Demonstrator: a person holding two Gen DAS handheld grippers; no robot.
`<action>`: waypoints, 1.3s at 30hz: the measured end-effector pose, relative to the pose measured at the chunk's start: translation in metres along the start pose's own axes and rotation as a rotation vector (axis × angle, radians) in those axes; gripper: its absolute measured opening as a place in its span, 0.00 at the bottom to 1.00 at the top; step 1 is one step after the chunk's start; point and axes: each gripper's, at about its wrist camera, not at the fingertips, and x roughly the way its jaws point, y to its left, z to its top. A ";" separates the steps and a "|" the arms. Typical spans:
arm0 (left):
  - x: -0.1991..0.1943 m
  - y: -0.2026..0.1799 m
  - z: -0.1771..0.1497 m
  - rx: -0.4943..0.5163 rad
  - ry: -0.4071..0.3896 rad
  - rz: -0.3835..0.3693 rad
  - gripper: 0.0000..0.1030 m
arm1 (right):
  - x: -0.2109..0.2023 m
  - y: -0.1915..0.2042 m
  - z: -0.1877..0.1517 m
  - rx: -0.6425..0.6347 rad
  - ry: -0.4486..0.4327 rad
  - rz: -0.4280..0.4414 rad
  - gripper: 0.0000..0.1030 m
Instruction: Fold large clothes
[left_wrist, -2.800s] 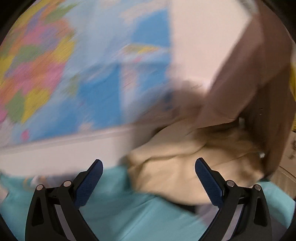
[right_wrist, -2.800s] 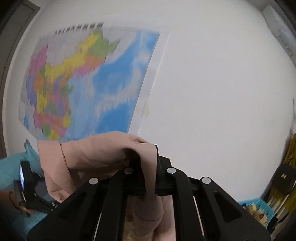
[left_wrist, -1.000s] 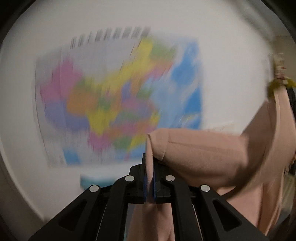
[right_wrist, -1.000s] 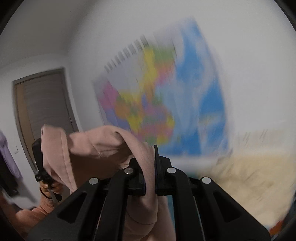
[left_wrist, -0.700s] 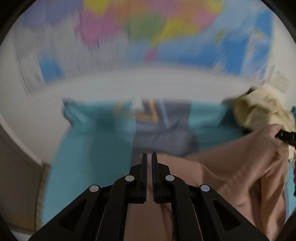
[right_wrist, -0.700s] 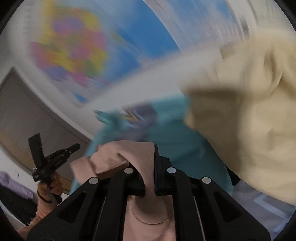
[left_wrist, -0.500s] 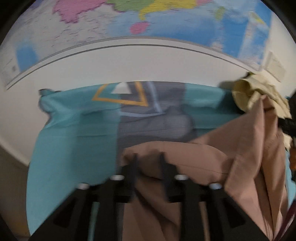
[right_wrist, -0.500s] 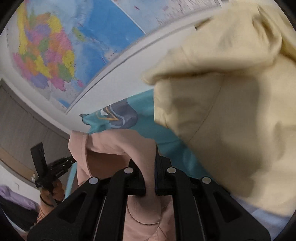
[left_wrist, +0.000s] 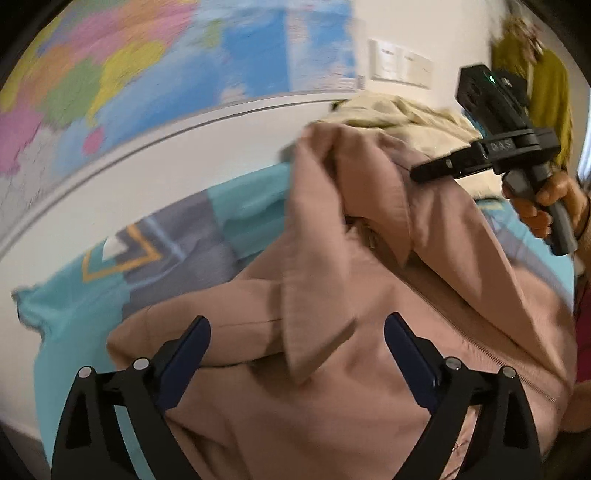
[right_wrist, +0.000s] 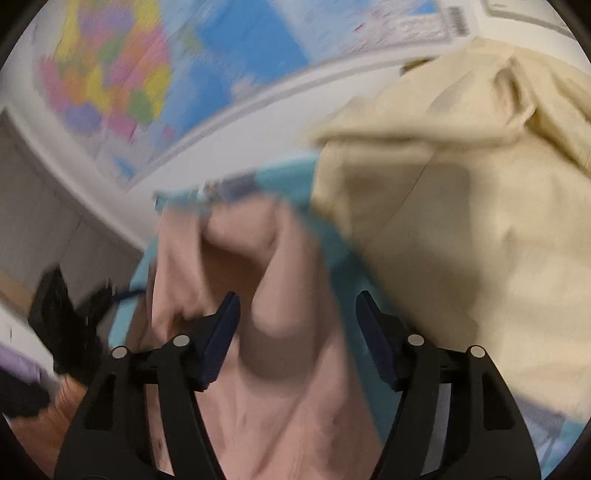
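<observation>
- Left gripper (left_wrist: 295, 341) and right gripper (right_wrist: 297, 319): jaws spread, holding nothing.
- Pink garment (left_wrist: 332, 332) lies rumpled beneath both, on the teal sheet (left_wrist: 74, 306).
- Cream garment (right_wrist: 461, 206) is heaped beyond.
- Likely step: spreading it out; next, pinch the edges and flatten.

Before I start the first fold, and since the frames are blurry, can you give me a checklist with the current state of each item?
1. Left gripper open: ok.
2. Right gripper open: ok.
3. Pink garment released onto the teal sheet: ok.
4. Pink garment spread flat: not ok, bunched and creased.
5. Cream garment clear of the pink one: cannot tell, they lie close.
6. Sleeves located: cannot tell.
</observation>
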 end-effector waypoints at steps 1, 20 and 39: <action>0.006 -0.004 0.002 0.009 0.014 0.016 0.90 | 0.005 0.004 -0.007 -0.015 0.030 0.000 0.59; 0.049 0.086 0.077 -0.223 0.095 0.136 0.73 | -0.075 -0.044 0.005 0.052 -0.148 -0.293 0.49; 0.006 0.099 -0.080 -0.273 0.229 0.021 0.85 | -0.049 0.009 -0.069 -0.139 -0.066 -0.368 0.87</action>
